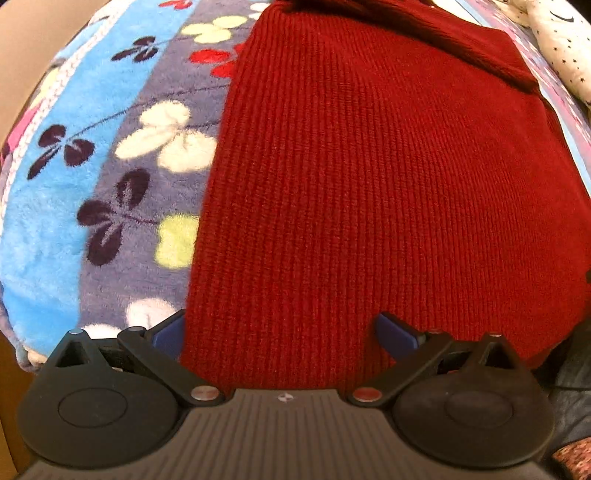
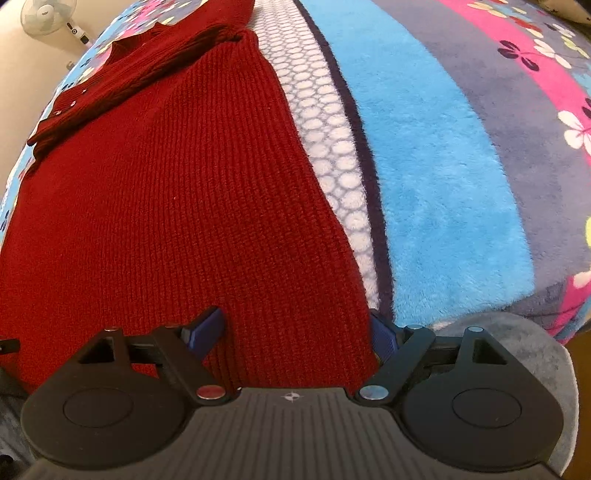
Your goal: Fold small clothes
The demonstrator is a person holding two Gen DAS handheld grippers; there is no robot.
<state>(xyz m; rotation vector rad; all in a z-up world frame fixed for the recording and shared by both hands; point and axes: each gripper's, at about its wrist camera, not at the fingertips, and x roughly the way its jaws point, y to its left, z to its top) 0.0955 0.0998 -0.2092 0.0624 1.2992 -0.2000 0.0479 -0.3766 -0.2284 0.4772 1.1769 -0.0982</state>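
Observation:
A dark red ribbed knit sweater [image 1: 369, 184] lies flat on a flowered fleece blanket [image 1: 74, 203]. A sleeve is folded across its far end [image 2: 122, 81]. My left gripper [image 1: 284, 332] is open, its blue-padded fingers [image 1: 397, 336] straddling the sweater's near left corner, the cloth between them. My right gripper [image 2: 295, 332] is open too, its blue fingers [image 2: 207, 328] around the sweater's near right corner [image 2: 295, 295], the right finger at the sweater's side edge. Neither is closed on the cloth.
The blanket [image 2: 443, 166] has blue, grey and pink stripes and covers a bed. A white star-print cloth [image 1: 565, 48] lies at the far right. A standing fan [image 2: 48, 14] is by the wall. The bed's front edge [image 2: 524, 332] drops off near my right gripper.

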